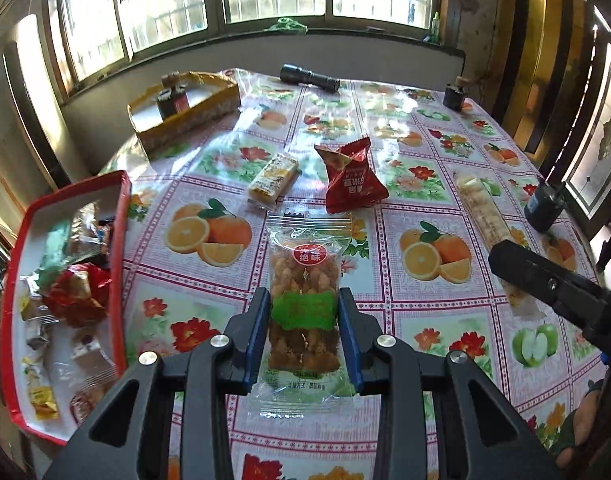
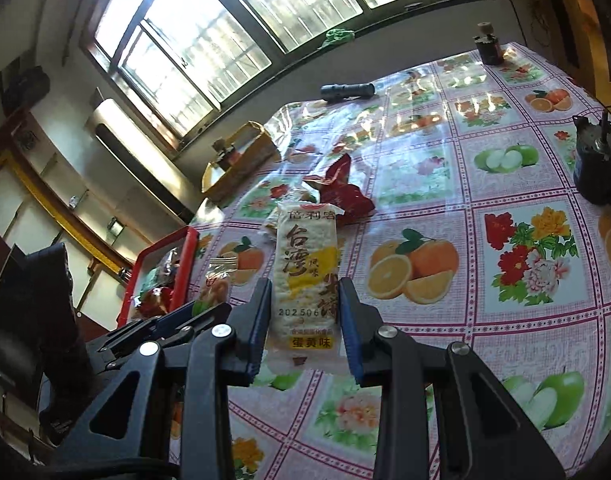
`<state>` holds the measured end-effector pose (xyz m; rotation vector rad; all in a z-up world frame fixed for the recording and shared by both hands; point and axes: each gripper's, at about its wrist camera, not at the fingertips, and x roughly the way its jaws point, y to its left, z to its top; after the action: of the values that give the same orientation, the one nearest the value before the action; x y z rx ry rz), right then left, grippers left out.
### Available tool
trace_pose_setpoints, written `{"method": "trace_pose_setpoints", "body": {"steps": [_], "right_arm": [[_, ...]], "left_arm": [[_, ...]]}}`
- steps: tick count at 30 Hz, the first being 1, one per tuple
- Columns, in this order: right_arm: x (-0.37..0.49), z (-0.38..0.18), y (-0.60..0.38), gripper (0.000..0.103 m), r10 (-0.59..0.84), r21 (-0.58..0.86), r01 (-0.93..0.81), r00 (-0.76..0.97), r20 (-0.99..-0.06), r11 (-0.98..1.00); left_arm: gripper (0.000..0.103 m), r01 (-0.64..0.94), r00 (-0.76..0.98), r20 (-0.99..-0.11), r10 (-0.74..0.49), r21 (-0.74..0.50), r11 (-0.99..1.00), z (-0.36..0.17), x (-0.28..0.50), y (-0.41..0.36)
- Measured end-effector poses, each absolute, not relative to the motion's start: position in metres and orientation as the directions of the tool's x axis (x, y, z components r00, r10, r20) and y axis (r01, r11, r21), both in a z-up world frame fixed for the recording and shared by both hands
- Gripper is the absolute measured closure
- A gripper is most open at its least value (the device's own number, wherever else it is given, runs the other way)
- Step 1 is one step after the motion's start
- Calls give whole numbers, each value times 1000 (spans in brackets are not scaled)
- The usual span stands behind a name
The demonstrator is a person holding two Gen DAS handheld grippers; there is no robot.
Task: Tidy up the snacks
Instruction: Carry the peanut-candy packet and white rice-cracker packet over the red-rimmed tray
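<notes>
My left gripper (image 1: 303,312) is shut on a clear packet of brown fried snacks with a green label (image 1: 303,280), held above the fruit-print tablecloth (image 1: 425,152). A red-rimmed tray (image 1: 119,216) holding several wrapped snacks stands to its left. A red snack packet (image 1: 351,178) and a yellow wrapped bar (image 1: 273,178) lie on the cloth ahead. My right gripper (image 2: 305,308) is shut on a long white and yellow rice cracker pack (image 2: 305,256), lifted off the table. In the right wrist view the left gripper (image 2: 201,308) shows at lower left, beside the tray (image 2: 187,264).
A yellow cardboard box (image 1: 185,116) with a dark bottle inside stands at the back left. A black torch (image 1: 309,76) lies near the window wall. A small dark bottle (image 1: 455,94) and a dark jar (image 2: 597,164) stand along the right side.
</notes>
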<state>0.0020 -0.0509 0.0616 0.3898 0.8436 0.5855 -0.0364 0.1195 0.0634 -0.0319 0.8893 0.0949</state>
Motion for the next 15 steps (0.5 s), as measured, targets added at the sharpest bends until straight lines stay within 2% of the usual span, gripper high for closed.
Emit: {"method": "trace_pose_setpoints", "body": {"steps": [15], "right_arm": [[-16,91,-53,68,680,588,-369,542,-493,720]], "left_arm": [[70,-125,674,-735,76,-12,992,88,-62,134]]}}
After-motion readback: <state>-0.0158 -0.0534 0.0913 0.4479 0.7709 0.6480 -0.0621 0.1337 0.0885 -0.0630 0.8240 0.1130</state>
